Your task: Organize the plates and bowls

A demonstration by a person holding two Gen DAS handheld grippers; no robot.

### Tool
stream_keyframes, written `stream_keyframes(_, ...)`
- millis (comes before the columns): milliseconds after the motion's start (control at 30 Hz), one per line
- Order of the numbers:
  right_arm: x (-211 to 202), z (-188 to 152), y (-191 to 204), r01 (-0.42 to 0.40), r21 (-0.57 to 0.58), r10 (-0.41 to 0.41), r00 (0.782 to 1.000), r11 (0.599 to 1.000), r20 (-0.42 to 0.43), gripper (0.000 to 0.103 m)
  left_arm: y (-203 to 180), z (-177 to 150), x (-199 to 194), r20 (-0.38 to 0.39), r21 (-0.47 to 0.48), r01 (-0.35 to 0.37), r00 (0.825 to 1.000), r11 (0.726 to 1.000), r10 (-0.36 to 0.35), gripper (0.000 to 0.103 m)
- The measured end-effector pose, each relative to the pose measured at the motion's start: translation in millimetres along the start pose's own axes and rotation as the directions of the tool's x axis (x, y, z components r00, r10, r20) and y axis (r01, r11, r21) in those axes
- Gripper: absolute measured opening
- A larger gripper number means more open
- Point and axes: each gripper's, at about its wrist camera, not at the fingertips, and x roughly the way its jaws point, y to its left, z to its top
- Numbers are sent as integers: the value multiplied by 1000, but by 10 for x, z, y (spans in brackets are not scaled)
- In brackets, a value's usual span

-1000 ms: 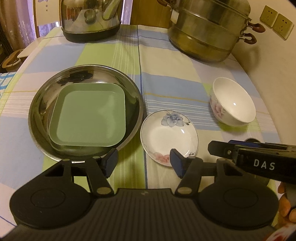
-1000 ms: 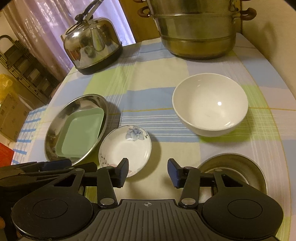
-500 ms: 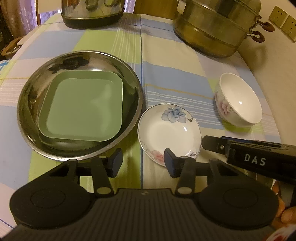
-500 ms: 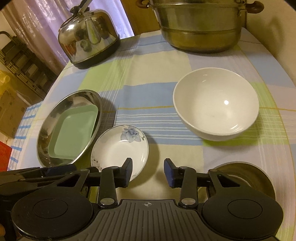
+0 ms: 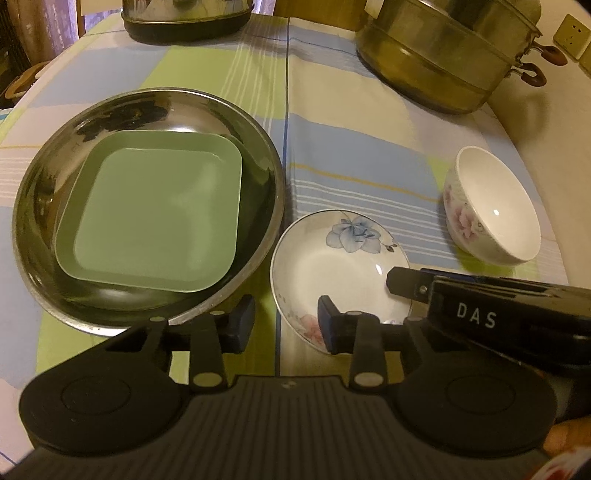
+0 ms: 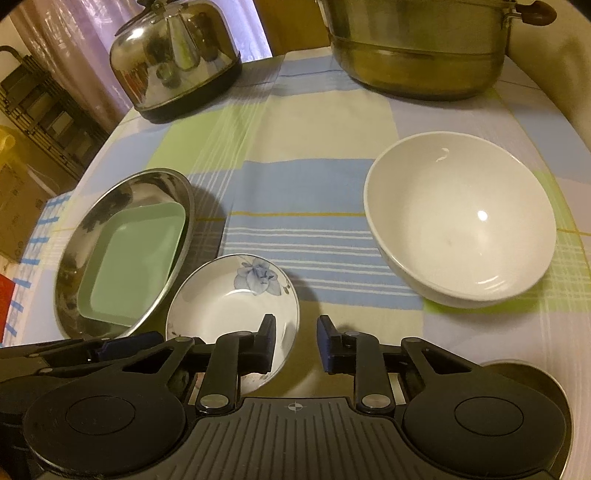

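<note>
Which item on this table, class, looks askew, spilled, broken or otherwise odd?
Nothing stands out. The green plate lies flat inside the steel pan, the saucer and the white bowl stand upright on the cloth, and no spill or crack shows.

A home dining spot — a table under a checked cloth point(image 6: 314, 184) of blue, green and cream, pushed against a plain wall with 2 sockets point(image 5: 574, 31) on it. Cookware stands at the far end: a shiny steel kettle point(image 6: 173, 55) and a large tiered steamer pot point(image 5: 443, 55) with dark handles. Everyday crockery lies about — a flowered saucer point(image 5: 340, 266), a white bowl point(image 6: 461, 221), a green square plate point(image 5: 155, 214) in a steel dish point(image 5: 33, 192). A pale curtain point(image 6: 66, 48) and a dark rack point(image 6: 33, 110) stand beyond.
</note>
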Motion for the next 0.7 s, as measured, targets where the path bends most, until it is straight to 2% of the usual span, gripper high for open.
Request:
stream_keyframes(167,54,21,-5,2,-3,-2,1000,1000,0,22,-10,21,49,-3,6,-2,1000,1000,2,29)
stream_keyframes(333,93,37,-2,3,1,-3,1000,1000,-1,18,-16,40,83,-6,11,0,1000,1000,0,20)
stream_keyframes(500,103,24,-13,-5,11,5,1000,1000,0,8,-18,37,85,0,14,-1,1000,1000,1,17)
stream_keyframes(700,86,1,-12,0,15,0,1000,1000,1,7,1,25,68,5,12,6,1000,1000,-6,12)
